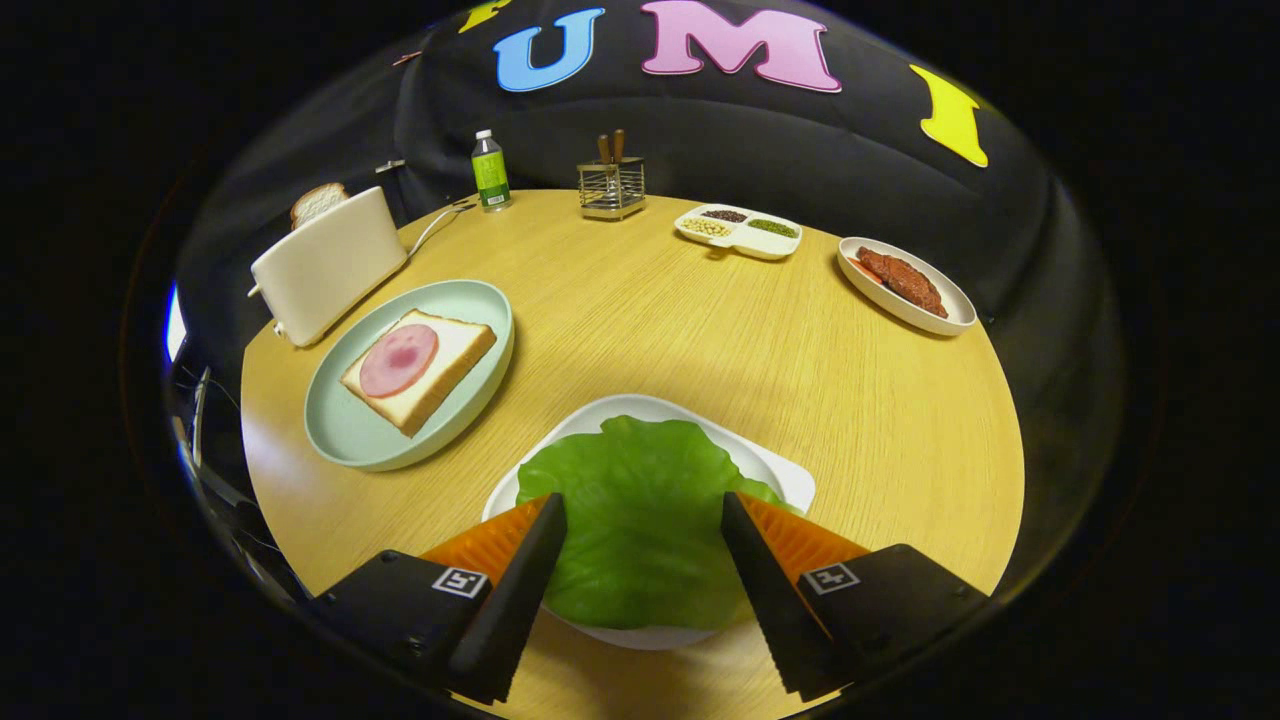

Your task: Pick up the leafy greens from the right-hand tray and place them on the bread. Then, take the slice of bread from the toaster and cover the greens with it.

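Directly over the leafy greens [640,510], the gripper [644,510] holds its fingers spread.

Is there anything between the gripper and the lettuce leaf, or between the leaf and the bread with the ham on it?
Nothing visible. The gripper is open with the leafy greens between its fingers on the white tray. Only bare table lies between there and the bread on the green plate.

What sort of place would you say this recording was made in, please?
Probably a staged kitchen table in a recording booth: a toaster holding bread, a cutlery rack and food plates. The open gripper hovers over the leafy greens.
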A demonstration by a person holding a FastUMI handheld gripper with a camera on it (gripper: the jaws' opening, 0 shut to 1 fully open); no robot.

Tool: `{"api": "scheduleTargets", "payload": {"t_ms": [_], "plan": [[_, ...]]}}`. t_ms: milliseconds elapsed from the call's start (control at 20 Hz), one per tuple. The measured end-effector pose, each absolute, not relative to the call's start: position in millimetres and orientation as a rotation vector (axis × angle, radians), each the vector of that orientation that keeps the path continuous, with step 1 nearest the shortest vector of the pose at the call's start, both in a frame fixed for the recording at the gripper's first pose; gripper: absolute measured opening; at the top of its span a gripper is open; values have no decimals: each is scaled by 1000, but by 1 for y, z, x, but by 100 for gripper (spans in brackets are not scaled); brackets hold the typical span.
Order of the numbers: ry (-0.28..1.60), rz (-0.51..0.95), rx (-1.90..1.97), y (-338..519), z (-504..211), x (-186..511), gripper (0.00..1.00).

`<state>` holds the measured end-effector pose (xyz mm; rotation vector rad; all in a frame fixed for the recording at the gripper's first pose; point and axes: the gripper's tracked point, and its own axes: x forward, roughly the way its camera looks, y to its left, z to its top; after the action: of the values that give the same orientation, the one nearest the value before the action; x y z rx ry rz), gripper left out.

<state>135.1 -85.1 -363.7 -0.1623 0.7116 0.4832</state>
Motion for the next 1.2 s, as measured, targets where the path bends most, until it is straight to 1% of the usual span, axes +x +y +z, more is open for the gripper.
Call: {"api": "scheduleTargets", "payload": {"t_ms": [100,250,350,500,600,700,800,850,950,1200], "plan": [[719,472,-148,-85,-364,135,98],[731,460,-148,-85,-365,135,96],[723,465,-156,-82,-366,134,72],[716,483,-169,-77,-366,131,49],[713,468,-160,-75,-367,133,24],[715,472,-159,-74,-365,131,14],[743,466,-141,-73,-366,131,8],[767,468,-140,-71,-366,128,7],[772,463,-169,-72,-362,130,7],[776,367,-122,-75,-339,133,7]]}}
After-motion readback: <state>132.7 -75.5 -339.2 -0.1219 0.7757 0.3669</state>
